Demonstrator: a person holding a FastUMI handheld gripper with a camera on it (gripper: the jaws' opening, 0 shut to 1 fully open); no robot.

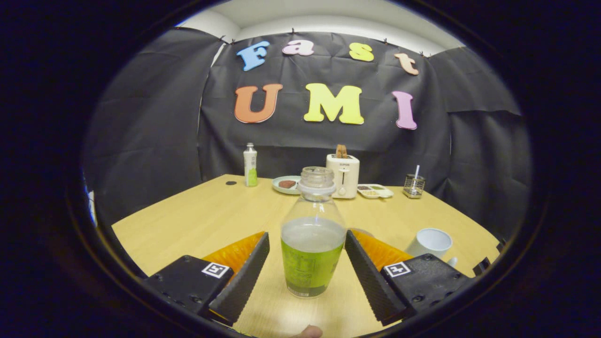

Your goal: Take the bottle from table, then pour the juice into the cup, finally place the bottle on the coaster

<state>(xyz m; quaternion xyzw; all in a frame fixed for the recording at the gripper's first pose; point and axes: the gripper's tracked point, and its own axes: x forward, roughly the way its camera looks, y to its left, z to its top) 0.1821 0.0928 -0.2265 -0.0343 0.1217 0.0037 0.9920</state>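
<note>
A clear, uncapped bottle [313, 244] with a green label stands upright on the wooden table [197, 220], partly filled with pale juice. My gripper [307, 235] is open, with one finger on each side of the bottle and a small gap between each finger and its wall. A white cup [431, 243] stands on the table just beyond the right finger. A tan rounded edge [360, 231], possibly the coaster, peeks out behind the right finger's tip; I cannot tell what it is.
At the table's far side stand a capped white-and-green bottle [250, 165], a plate [286, 184] with food, a white toaster [343, 175], a divided snack tray [374, 190] and a small glass jar [414, 185]. A small dark disc [230, 182] lies near the far bottle.
</note>
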